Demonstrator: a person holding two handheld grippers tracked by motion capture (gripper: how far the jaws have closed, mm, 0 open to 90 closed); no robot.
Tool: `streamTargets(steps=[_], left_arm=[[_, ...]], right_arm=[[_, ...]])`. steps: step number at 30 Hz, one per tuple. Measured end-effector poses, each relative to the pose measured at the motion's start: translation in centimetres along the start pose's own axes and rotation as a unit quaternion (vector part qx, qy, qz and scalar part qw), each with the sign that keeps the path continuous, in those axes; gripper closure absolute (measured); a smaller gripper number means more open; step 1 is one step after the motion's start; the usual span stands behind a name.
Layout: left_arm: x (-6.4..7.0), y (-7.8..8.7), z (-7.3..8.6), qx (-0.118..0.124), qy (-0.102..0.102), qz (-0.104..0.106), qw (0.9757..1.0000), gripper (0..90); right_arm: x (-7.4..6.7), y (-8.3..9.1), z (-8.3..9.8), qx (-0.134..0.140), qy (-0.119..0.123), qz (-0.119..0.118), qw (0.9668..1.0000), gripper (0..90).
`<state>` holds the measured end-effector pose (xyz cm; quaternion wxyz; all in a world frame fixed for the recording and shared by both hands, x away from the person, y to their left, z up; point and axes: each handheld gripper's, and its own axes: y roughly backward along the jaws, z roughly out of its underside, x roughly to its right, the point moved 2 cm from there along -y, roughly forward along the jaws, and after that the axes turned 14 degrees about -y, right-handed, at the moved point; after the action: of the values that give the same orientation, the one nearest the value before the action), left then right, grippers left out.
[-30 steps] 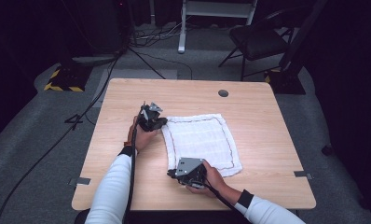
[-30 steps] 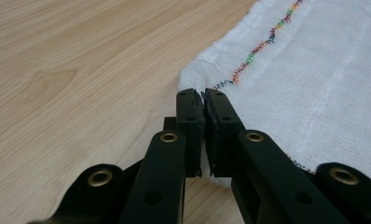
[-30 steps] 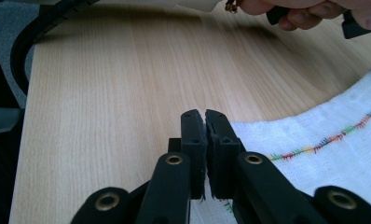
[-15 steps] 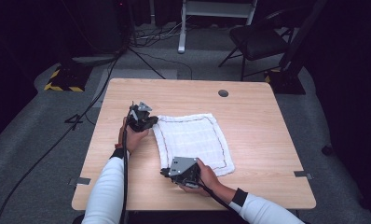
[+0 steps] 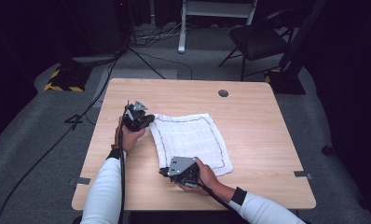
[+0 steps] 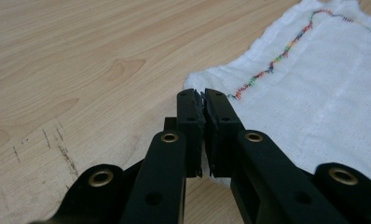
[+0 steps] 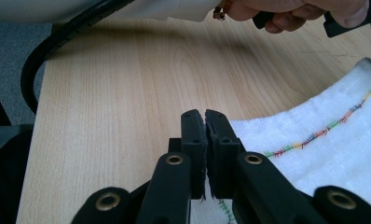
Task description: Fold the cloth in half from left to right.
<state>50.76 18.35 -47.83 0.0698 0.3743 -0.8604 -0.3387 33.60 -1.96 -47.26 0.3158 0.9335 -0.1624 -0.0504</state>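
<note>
White cloth [image 5: 189, 141] lies flat mid-table [image 5: 267, 121], slightly toward the near edge, with coloured stitching along its border. Left gripper [image 5: 145, 120] is clamped on the cloth's far-left corner, jaws closed with fabric pinched between them. Right gripper [image 5: 167, 171] is clamped the same way on the near-left corner, close to the table's near edge.

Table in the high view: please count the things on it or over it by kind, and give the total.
White cloth with coloured stitching: 1
Handheld grippers, left gripper and right gripper: 2
Round grommet in the table top: 1
Total: 4
</note>
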Motion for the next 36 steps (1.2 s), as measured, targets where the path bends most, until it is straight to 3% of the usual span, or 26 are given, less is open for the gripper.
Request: streamTargets(steps=[11,15,21,29,36], left_arm=[[-0.5,0.7,0.0,0.013,0.002,-0.008,0.9999,85.3],[-0.5,0.8,-0.3,0.009,-0.004,-0.015,0.9998,85.3],[0.1,0.8,-1.5,0.026,-0.011,-0.024,0.9993,85.2],[1.4,-0.7,-4.0,0.036,-0.041,-0.020,0.9983,85.3],[2.6,-2.3,-5.6,0.036,-0.055,-0.010,0.9978,85.3]], right_arm=[[0.0,0.5,-0.8,0.015,0.004,0.008,0.9998,86.9],[0.5,1.1,-0.7,0.022,-0.002,0.016,0.9996,86.9],[0.9,2.6,-0.7,0.036,-0.009,0.028,0.9989,86.9],[2.3,4.9,-0.1,0.048,-0.032,0.052,0.9970,86.9],[3.3,6.9,0.9,0.052,-0.050,0.075,0.9946,86.9]])
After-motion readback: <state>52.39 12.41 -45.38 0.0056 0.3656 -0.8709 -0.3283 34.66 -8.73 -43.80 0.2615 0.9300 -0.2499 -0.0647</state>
